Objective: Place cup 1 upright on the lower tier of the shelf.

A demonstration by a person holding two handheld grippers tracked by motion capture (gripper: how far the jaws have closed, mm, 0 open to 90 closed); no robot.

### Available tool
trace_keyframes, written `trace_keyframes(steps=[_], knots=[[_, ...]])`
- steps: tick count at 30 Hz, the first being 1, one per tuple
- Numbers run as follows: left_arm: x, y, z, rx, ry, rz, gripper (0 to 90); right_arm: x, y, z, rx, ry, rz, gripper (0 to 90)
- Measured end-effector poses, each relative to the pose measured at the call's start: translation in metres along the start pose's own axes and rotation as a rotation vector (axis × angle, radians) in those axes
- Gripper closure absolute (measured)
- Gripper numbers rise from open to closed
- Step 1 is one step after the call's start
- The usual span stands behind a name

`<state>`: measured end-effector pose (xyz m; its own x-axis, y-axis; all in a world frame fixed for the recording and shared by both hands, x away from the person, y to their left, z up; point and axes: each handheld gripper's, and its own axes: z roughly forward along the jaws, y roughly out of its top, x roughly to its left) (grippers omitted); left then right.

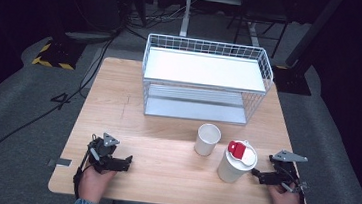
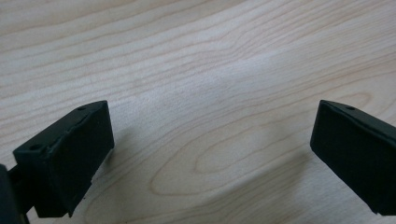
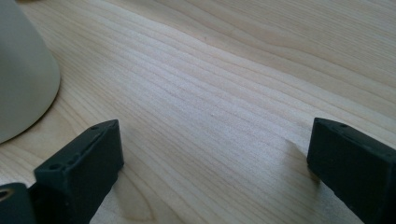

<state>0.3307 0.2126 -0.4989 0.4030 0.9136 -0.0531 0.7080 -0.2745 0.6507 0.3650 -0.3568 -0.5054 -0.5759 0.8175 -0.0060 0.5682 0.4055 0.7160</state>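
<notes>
An open paper cup [image 1: 208, 139] and a lidded cup [image 1: 236, 162] stand between the released left claw [image 1: 127, 161] and released right claw [image 1: 256, 175] on the worktop [image 1: 166, 130].

**Dim room, grey floor**

A light wooden surface [image 1: 118, 106] stands on grey carpet [image 1: 13, 101]. Black cables [image 1: 26, 122] trail across the floor. A yellow-black striped base [image 1: 53, 54] sits at far left; dark stands and table legs [image 1: 186, 12] rise behind.

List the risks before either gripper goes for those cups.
The lidded cup stands close beside the open right gripper; a sideways nudge could tip it. The open paper cup sits just behind it, so a careless reach may knock one into the other. The wire basket stands behind both, limiting room for a forward push.
</notes>
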Motion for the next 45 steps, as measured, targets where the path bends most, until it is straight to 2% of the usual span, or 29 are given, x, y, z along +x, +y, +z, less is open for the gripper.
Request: trace_keyframes(steps=[6,8,14,17,20,27,36,37,41,42,45], knots=[[-0.010,0.011,-0.013,-0.049,-0.028,0.018,0.3,0.000,0.000,0.000,0.000,-0.002,0.002,3.9],[-0.017,0.017,-0.019,-0.069,-0.041,0.042,0.3,0.000,0.000,0.000,0.000,-0.003,0.004,3.9],[-0.027,0.027,-0.025,-0.095,-0.066,0.080,0.6,0.000,0.000,0.000,0.000,-0.006,0.007,3.9],[-0.032,0.033,-0.027,-0.114,-0.080,0.085,0.6,0.000,0.000,0.000,-0.001,-0.008,0.009,3.9],[-0.035,0.036,-0.028,-0.133,-0.084,0.088,0.6,0.000,0.000,0.000,-0.001,-0.009,0.009,3.9],[-0.044,0.047,-0.025,-0.188,-0.123,0.097,0.6,0.000,0.000,0.000,-0.002,-0.017,0.018,3.9],[-0.059,0.063,-0.019,-0.228,-0.158,0.141,0.7,0.000,0.000,0.000,-0.002,-0.023,0.022,3.9],[-0.062,0.066,-0.017,-0.237,-0.170,0.150,0.8,0.000,0.000,0.000,-0.002,-0.023,0.023,3.9],[-0.066,0.069,-0.015,-0.269,-0.208,0.141,0.9,0.000,0.000,0.000,-0.003,-0.025,0.025,3.9],[-0.069,0.072,-0.011,-0.286,-0.253,0.117,1.2,0.000,0.000,0.000,-0.003,-0.026,0.026,4.0],[-0.075,0.075,-0.006,-0.303,-0.301,0.100,1.2,0.000,0.000,0.000,-0.004,-0.029,0.028,3.9]])
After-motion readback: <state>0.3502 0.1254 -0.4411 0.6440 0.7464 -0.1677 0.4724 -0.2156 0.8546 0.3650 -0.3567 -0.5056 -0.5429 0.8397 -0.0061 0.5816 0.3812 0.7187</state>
